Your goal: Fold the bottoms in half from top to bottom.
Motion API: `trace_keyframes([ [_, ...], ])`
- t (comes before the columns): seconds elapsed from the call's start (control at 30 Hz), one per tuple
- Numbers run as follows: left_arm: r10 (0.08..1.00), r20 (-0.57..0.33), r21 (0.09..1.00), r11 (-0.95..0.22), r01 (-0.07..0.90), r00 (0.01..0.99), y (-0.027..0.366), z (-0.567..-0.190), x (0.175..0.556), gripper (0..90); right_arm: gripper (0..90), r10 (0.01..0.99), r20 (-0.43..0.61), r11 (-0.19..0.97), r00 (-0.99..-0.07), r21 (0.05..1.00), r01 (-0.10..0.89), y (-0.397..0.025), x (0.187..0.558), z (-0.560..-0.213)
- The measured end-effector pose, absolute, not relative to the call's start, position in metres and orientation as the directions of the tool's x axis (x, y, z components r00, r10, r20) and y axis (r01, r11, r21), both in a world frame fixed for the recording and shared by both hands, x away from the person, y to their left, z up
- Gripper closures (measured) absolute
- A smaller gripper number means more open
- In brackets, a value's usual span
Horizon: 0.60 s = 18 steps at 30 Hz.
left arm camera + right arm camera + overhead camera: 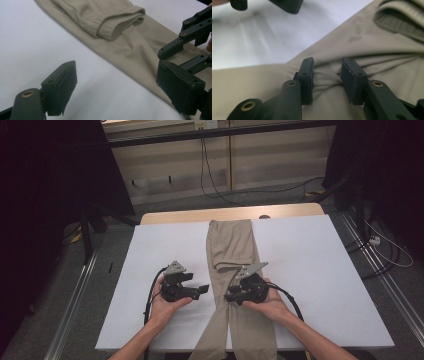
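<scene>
Beige trousers (232,245) lie lengthwise down the middle of the white table (320,270). One leg is folded back, and its elastic cuff (227,267) (117,25) (402,20) rests on the other leg. My right gripper (228,296) (327,68) sits on the trousers (362,45) just below that cuff, its jaws closed in on a puckered ridge of fabric. My left gripper (204,289) (116,75) is open over bare white table beside the trousers' left edge (130,50), with nothing between its jaws. The two grippers face each other closely.
The trousers' lower end hangs over the table's near edge (240,347). Bare white surface lies on both sides of the cloth. A wooden strip (230,214) runs along the far edge. Cables (210,180) trail on the floor beyond, with dark stands at both sides.
</scene>
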<state>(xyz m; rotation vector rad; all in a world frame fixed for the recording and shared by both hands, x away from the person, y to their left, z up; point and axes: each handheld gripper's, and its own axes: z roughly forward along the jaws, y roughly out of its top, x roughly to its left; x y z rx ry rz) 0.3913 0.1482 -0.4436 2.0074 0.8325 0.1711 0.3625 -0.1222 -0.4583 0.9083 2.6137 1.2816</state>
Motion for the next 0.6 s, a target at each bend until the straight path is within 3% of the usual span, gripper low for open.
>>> trace_keyframes([
  [0.13, 0.618, -0.194, 0.804, -0.345, 0.485, 0.762, 0.147, -0.444, 0.390, 17.4, 68.4, 0.537, 0.132, 0.500, -0.833, 0.746, 0.440, -0.123, 0.357, -0.458],
  [0.2, 0.621, -0.185, 0.798, -0.357, 0.485, 0.762, 0.146, -0.445, 0.390, 17.4, 74.6, 0.545, 0.097, 0.515, -0.833, 0.746, 0.423, -0.122, 0.355, -0.458],
  [0.27, 0.618, -0.180, 0.798, -0.364, 0.481, 0.766, 0.145, -0.446, 0.389, 17.5, 87.0, 0.555, 0.101, 0.507, -0.825, 0.745, 0.433, -0.123, 0.354, -0.457],
  [0.6, 0.611, -0.157, 0.799, -0.383, 0.464, 0.776, 0.139, -0.446, 0.385, 18.2, 89.6, 0.591, 0.128, 0.438, -0.797, 0.778, 0.450, -0.145, 0.339, -0.440],
])
